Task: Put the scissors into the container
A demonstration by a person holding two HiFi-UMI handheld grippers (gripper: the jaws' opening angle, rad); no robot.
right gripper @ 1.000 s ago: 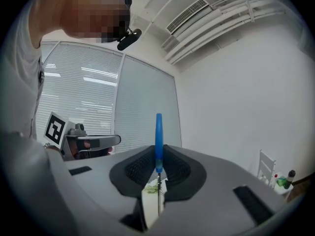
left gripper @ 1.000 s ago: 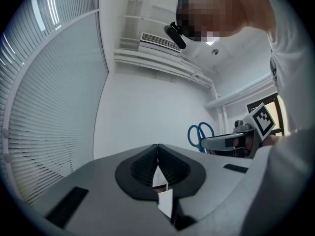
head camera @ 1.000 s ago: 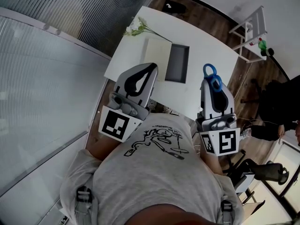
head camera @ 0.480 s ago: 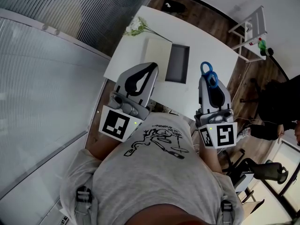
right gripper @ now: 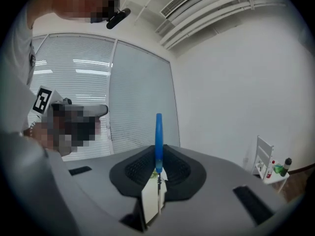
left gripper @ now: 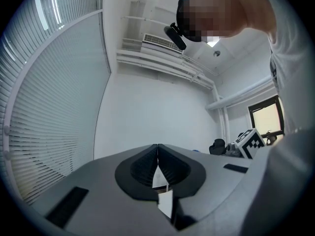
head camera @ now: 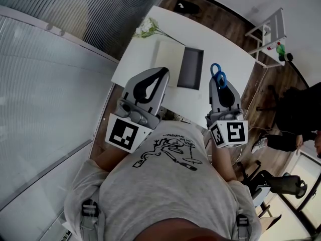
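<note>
Right hand-held gripper (head camera: 219, 86) pinches scissors (head camera: 217, 76), seemingly by blades.

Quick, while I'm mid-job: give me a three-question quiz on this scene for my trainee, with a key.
1. True or false: the scissors already lie inside the dark container on the table.
2. What is clamped between the jaws of the right hand-held gripper? A. the scissors B. the container's rim C. nothing
3. Fill in the word: the jaws of the left hand-held gripper stand ____, with nothing between them.
Key: 1 false; 2 A; 3 together.
</note>
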